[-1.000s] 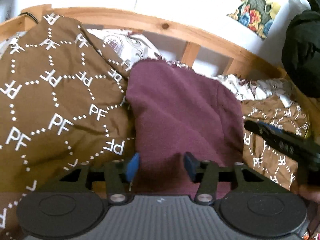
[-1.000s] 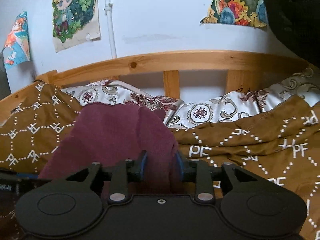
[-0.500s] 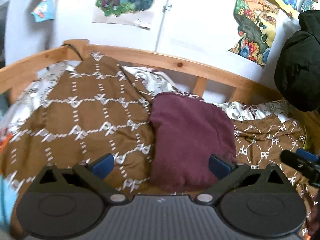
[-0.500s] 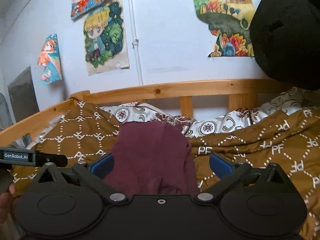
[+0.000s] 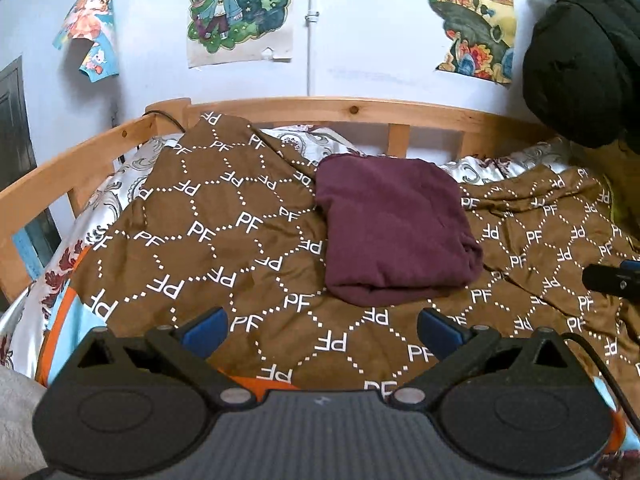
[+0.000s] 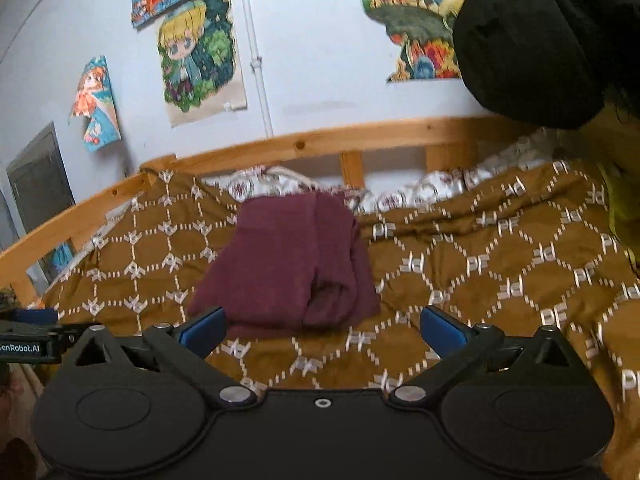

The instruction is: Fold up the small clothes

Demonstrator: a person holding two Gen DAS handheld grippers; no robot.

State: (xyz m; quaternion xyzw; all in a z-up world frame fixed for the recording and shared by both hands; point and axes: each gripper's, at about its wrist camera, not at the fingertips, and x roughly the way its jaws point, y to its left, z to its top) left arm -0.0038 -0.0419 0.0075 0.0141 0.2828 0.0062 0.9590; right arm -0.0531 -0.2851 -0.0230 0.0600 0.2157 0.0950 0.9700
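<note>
A maroon garment (image 5: 394,228) lies folded into a thick rectangle on the brown patterned bedcover (image 5: 224,240), near the headboard. It also shows in the right wrist view (image 6: 292,260). My left gripper (image 5: 322,326) is open and empty, held back from the garment's near edge. My right gripper (image 6: 322,324) is open and empty, just short of the garment's near edge. The right gripper's tip shows at the right edge of the left wrist view (image 5: 612,280). The left gripper's side shows at the left edge of the right wrist view (image 6: 28,340).
A wooden headboard rail (image 5: 360,108) curves behind the bed. Patterned white pillows (image 6: 404,196) lie along it. A black jacket (image 5: 580,52) hangs at the upper right. Posters (image 5: 240,4) are on the wall.
Both grippers let go of the maroon garment, opened wide and pulled back and up from it. The garment now lies folded on the bedcover.
</note>
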